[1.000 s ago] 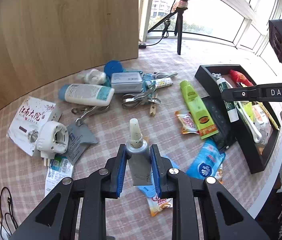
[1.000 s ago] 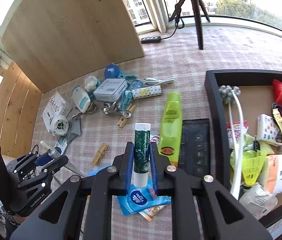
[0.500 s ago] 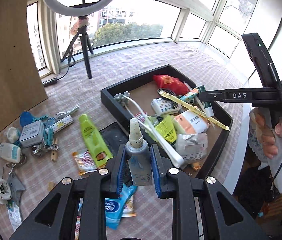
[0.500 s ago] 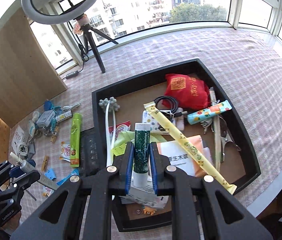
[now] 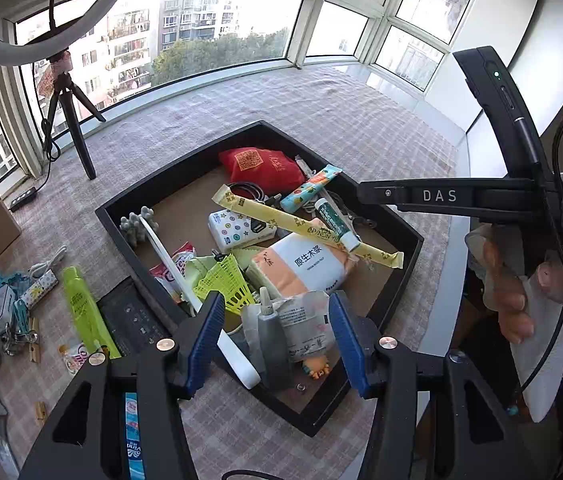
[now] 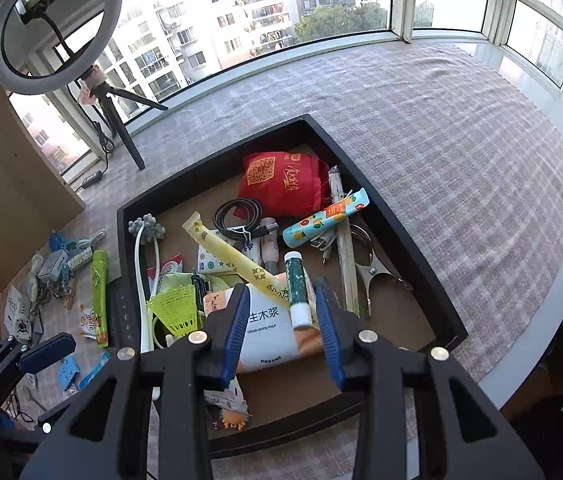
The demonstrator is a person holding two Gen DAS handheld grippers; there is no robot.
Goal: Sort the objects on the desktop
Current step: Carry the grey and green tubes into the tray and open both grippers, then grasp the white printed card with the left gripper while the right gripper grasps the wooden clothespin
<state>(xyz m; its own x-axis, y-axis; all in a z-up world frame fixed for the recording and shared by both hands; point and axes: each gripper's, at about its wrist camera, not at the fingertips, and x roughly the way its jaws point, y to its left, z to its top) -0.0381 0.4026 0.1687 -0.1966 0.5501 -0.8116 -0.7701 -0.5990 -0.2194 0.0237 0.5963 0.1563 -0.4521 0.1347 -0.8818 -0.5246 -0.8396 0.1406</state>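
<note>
Both hand-held grippers have swung away from the cluttered side of the worktop (image 6: 461, 128) and now hang over the black tray (image 5: 409, 236), and both have let go of what they carried a second ago. Left hand-held gripper (image 5: 277, 338): jaws opening, blue pads well apart, and the grey glue bottle (image 5: 267, 328) with its pale nozzle lies between them on the heap at the tray's near corner, no pad pressing on it. Right hand-held gripper (image 6: 283, 334): jaws opening too, and the green tube (image 6: 296, 292) with the white cap sits between the pads on the white-and-orange tissue pack (image 6: 265, 332), close to the right pad, though I cannot tell if it touches. That tube shows from the left wrist as well, lying across the long yellow stick (image 5: 305, 226). Room to move: the tray is crowded, with bare brown floor only along its far wall and right side. Beyond the tray the checked cloth runs open to the window. The worktop's edge passes just right of the tray, where a person's hand (image 5: 509, 280) holds the right tool.
</note>
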